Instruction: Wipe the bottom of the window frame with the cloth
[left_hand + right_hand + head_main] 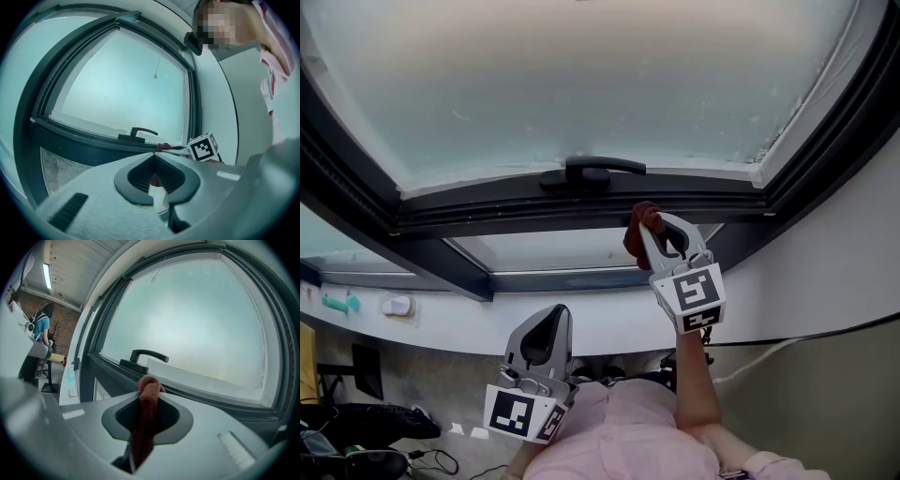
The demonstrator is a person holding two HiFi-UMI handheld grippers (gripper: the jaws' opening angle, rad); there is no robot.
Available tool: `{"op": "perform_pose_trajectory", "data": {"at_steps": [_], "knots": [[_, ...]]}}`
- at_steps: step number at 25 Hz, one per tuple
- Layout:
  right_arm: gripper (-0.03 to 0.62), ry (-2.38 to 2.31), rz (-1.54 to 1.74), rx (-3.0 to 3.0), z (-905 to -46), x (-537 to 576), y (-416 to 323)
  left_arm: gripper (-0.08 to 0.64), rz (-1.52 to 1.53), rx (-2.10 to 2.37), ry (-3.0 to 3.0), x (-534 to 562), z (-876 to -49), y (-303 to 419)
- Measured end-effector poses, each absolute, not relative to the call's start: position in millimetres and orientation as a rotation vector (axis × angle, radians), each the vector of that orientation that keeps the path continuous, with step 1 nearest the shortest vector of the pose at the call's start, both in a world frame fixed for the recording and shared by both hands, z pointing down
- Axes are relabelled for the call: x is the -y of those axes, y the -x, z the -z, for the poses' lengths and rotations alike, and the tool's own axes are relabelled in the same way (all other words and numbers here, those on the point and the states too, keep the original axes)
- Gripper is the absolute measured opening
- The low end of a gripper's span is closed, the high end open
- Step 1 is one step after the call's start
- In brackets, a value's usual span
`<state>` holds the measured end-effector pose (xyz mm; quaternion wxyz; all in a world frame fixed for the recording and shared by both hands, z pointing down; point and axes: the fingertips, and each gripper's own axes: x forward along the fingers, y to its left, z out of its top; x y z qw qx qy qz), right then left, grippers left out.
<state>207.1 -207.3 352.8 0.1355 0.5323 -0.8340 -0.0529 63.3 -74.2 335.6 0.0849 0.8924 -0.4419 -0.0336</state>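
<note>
In the head view, the right gripper (650,225) is seen shut on a red cloth (637,240), which is pressed against the bottom of the window frame (525,217), just right of the handle (592,172). The left gripper (554,317) is held nearer and lower, apart from the frame.

In the left gripper view, its jaws are closed together with nothing held between them.

In the right gripper view, the cloth is clamped between the jaws, its bunched end touching the frame.
</note>
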Motion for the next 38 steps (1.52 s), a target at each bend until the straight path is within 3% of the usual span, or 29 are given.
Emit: {"op": "perform_pose_trajectory", "data": {"at_steps": [38], "knots": [[0.054, -1.634, 0.142, 2.375, -355.5, 199.8, -288.5, 0.0, 0.111, 1.283, -2.677, 63.6, -343.7, -117.5]]}}
